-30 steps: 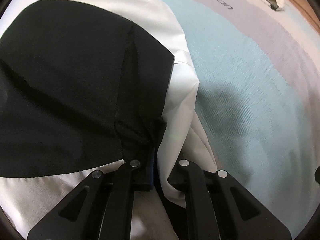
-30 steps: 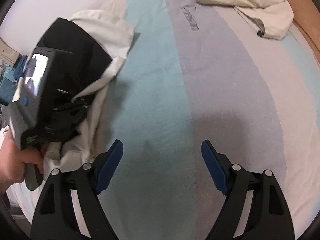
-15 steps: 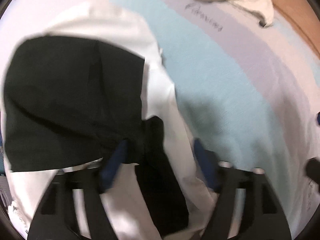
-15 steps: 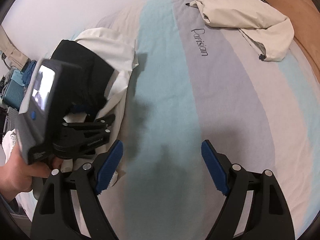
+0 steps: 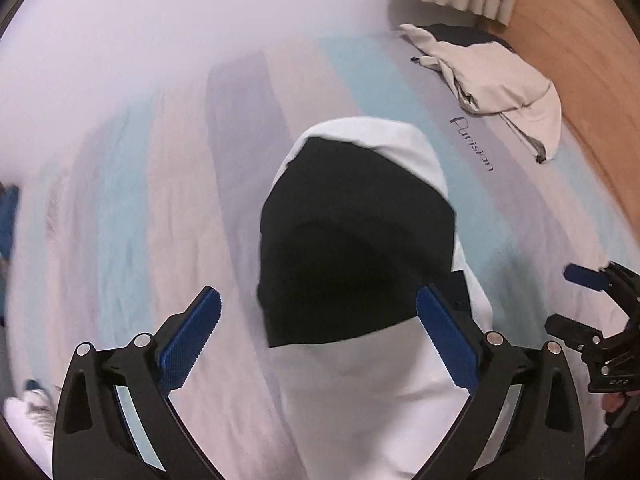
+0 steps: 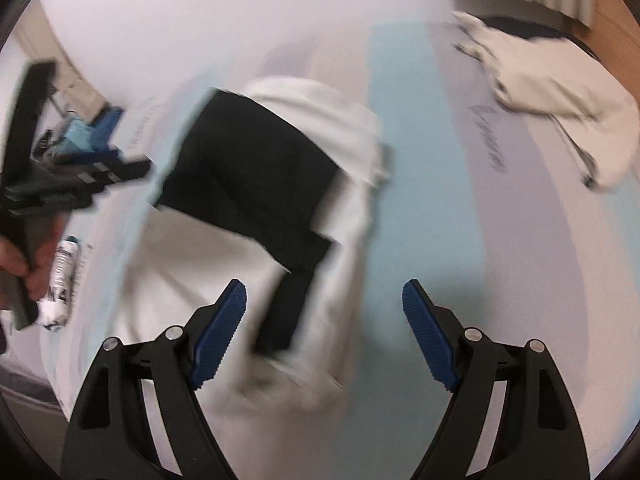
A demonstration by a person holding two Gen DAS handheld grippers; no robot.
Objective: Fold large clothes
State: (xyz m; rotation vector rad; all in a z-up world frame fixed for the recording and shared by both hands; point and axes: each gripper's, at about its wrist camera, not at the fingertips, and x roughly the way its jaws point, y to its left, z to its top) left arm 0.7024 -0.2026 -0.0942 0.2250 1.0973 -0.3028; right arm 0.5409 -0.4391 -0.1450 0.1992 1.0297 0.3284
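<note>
Garment first: the black-and-white folded piece of clothing (image 5: pixel 356 248) lies in the middle of my left wrist view, flat on the striped bedspread of pale blue, grey and cream bands (image 5: pixel 140 200), black panel on top, white cloth showing past its far edge and below it toward the camera. My left gripper (image 5: pixel 318 340) has just been opening; its blue pads stand spread wide with nothing between them, well clear above the cloth. In the right wrist view the right gripper (image 6: pixel 324 328) is likewise spread and empty, and the same garment sits centre-left of that frame, a black strip trailing down toward the bottom.

At the upper right of both views a crumpled cream jacket (image 5: pixel 500 88) lies near the wooden bed edge (image 5: pixel 580 60), well apart from the folded piece.

Both frames are smeared, so I cannot judge how tidy the fold's edges are. My worry is that trailing black strip and the loose white cloth beside it: if I sweep a gripper low across the bundle, a finger could snag it and drag the fold open. Reaching for the jacket with the right gripper could do the same, and hurried, blurred views make a misjudged pinch likely.
</note>
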